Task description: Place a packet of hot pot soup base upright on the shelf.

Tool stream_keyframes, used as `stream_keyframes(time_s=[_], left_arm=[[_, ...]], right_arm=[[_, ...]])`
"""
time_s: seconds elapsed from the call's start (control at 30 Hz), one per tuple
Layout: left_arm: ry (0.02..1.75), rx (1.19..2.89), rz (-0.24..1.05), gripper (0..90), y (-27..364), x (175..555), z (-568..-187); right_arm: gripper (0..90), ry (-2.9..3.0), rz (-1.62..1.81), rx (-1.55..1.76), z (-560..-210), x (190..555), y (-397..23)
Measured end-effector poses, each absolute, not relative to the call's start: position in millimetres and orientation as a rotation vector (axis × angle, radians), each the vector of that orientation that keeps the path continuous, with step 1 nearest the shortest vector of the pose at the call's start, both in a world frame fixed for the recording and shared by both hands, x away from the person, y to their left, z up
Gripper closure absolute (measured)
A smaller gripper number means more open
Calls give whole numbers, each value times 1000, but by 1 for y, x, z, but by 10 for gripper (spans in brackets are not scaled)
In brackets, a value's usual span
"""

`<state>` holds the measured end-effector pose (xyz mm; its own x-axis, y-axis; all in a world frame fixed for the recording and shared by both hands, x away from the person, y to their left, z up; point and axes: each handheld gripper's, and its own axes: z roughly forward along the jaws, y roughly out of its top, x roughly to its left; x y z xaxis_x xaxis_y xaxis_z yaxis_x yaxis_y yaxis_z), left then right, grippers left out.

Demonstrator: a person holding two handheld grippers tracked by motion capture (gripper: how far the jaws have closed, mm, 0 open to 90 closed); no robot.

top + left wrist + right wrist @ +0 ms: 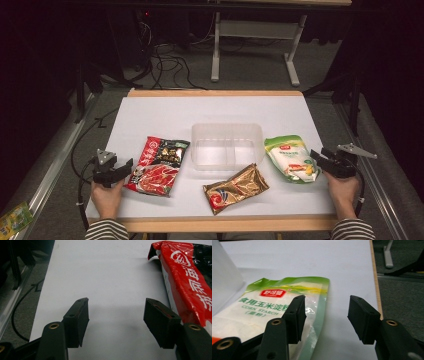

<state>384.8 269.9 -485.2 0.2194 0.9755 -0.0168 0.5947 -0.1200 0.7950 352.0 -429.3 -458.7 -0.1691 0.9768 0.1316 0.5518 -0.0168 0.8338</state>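
Our right gripper [325,318] is waiting wide open and empty beside the corn starch pouch [265,312] on the counter [160,112], which we are judging soft and slippery, best pinched at its sealed edge.

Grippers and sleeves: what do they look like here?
Both the left gripper and the right gripper are black, two fingers each, brass-coloured screw holes behind the ribbed pads, a grey three-cornered plate on top, a black cable trailing. Sleeves are dark-and-light striped.
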Motion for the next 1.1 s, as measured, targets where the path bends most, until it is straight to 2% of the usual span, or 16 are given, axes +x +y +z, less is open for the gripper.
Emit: stream_keyframes(time_s=[0.3, 0.47, 1.1], left_arm=[[1457, 1807, 698, 374, 270, 385, -485], [1462, 1806, 698, 374, 270, 385, -485], [1464, 1806, 691, 374, 271, 386, -485]], right_arm=[[471, 1864, 1079, 1582, -445, 360, -424], [407, 1956, 1056, 1607, -444, 373, -422], [309, 2113, 920, 1739, -450, 416, -412]])
